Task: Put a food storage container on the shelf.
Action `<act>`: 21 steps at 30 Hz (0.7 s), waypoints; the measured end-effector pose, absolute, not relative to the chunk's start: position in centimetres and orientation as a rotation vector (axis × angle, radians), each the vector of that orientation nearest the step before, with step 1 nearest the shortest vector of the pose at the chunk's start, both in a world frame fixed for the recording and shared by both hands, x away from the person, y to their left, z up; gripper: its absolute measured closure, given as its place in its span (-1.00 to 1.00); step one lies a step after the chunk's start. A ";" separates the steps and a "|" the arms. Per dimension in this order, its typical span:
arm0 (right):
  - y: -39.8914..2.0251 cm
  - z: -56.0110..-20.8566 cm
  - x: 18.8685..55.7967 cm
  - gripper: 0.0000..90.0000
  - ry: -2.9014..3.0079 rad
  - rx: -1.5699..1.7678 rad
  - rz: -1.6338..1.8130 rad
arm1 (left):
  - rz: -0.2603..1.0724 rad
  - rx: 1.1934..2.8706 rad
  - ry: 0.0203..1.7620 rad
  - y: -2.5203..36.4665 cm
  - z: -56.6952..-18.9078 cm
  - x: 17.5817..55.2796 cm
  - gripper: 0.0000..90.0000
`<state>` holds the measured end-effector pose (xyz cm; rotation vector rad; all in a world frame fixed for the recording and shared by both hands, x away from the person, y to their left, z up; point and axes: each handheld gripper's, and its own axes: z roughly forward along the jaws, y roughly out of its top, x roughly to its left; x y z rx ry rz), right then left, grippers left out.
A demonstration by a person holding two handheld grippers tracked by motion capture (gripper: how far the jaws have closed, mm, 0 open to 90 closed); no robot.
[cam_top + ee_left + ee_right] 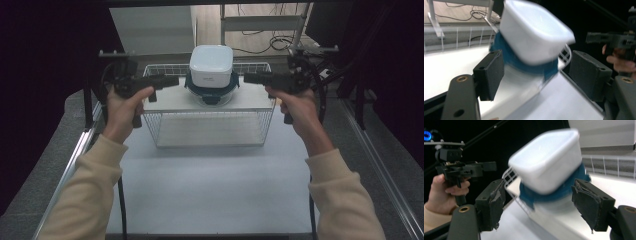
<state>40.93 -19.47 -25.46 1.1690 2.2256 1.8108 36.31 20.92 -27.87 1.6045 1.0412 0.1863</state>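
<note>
White plastic makes up the square tub that sits upside down on a round glass bowl with a dark blue clip lid, the pair stacked on a white board laid across the top of a wire basket. That basket stands toward the far side of the pale counter. In the high view the left claw points inward from the left of the stack and the right claw points inward from the right, both just beside the bowl's lid but apart from it. Each is held in a hand, the left hand and the right hand, with cream sleeves coming in from below. In the left gripper view its jaws stand wide, one on either side of the tub and the blue lid, which are blurred, so touch is hard to judge; they seem clear of both. In the right gripper view the jaws are likewise wide apart around the tub, with torn padding on the inner faces, and the left claw shows farther off in its hand.
</note>
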 end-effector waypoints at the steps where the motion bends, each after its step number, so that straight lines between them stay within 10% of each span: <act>1: -20.3 -26.6 39.6 -0.43 2.228 1.144 1.780 | 0.229 1.626 1.024 21.1 -28.9 34.6 -0.43; 21: -23.9 -39.5 31.4 -0.48 2.346 1.120 1.453 | 0.181 1.783 1.110 22.2 -42.8 26.8 -0.49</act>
